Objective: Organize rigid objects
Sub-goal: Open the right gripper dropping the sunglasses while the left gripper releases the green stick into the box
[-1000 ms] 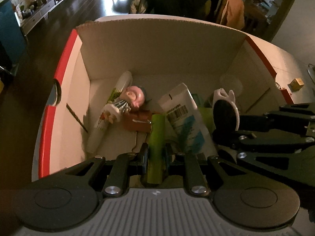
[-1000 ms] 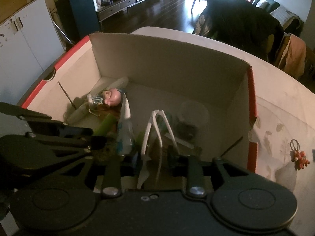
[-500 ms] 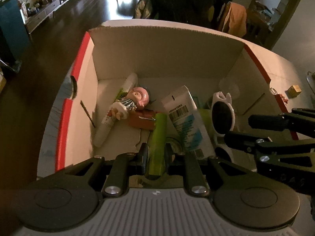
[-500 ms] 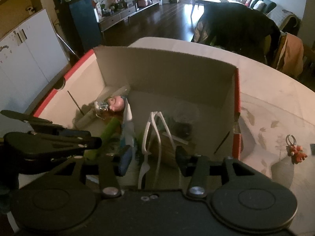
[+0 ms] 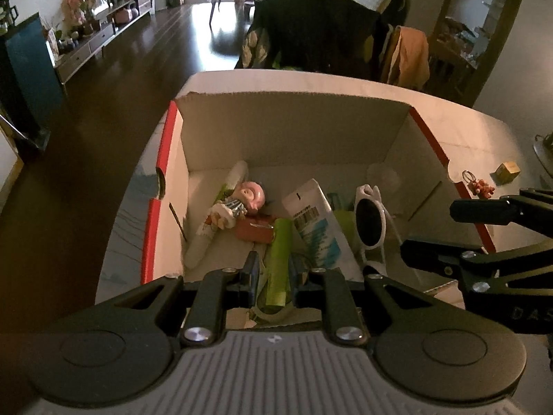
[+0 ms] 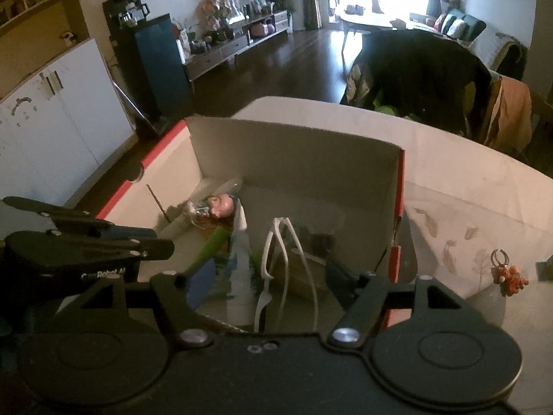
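Left wrist: keyring [image 5: 478, 186] and cube [image 5: 506, 172] lie outside box [image 5: 293, 128].

A cardboard box [image 5: 293, 131] stands on a table [image 6: 466, 186], and in it a doll [image 5: 242, 200] lies toward the left on a tube [image 5: 221, 214], with a stick-shaped thing [image 5: 280, 259] just to its right, then a flat tube [image 5: 314, 221], then sunglasses [image 5: 369, 218] nearest the right wall. The left gripper [image 5: 273, 273] hangs over the near end of the box with the stick-shaped thing between its fingers, and the right gripper [image 6: 269, 283] is beside it over the sunglasses, whose arms point toward it. Outside the box, to its right on the table, lie a keyring charm [image 6: 508, 273] and, farther right, a small block [image 5: 506, 172]; behind the table stands a chair [image 5: 318, 38] draped with clothes.
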Demonstrator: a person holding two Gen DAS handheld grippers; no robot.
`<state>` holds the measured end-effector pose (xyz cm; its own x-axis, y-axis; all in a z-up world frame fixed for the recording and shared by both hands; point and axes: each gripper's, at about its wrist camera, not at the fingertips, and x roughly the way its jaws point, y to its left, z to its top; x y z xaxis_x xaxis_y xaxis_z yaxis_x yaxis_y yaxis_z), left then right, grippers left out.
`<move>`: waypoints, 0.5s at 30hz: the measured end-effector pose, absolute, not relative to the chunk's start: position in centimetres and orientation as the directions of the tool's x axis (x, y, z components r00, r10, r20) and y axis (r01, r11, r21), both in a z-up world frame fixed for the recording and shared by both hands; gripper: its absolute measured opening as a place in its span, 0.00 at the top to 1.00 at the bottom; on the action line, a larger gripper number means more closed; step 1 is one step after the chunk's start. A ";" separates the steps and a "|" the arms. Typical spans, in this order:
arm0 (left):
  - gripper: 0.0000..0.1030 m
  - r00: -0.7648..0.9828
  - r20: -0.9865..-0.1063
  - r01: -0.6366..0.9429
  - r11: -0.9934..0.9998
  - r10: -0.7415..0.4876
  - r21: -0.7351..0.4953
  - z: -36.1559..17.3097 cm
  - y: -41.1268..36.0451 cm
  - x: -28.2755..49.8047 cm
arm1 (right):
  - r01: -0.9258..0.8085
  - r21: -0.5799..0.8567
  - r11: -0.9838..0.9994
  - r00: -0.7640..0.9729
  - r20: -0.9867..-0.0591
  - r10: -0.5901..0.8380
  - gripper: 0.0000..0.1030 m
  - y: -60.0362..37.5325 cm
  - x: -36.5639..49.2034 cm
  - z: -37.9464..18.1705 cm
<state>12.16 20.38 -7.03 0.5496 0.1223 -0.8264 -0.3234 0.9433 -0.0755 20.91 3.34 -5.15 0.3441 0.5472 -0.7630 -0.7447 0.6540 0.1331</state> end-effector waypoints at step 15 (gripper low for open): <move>0.27 0.617 -0.774 -0.305 0.950 0.144 -0.067 -4.2 17.9 11.0 | -0.770 0.156 0.618 0.366 -0.685 0.629 0.09 -0.4 19.1 -1.8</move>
<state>11.02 17.86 -4.17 0.6165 0.1437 -0.7741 -0.3053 0.9499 -0.0668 19.07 -0.39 -1.81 0.3663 0.6295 -0.6852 -0.7702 0.6183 0.1563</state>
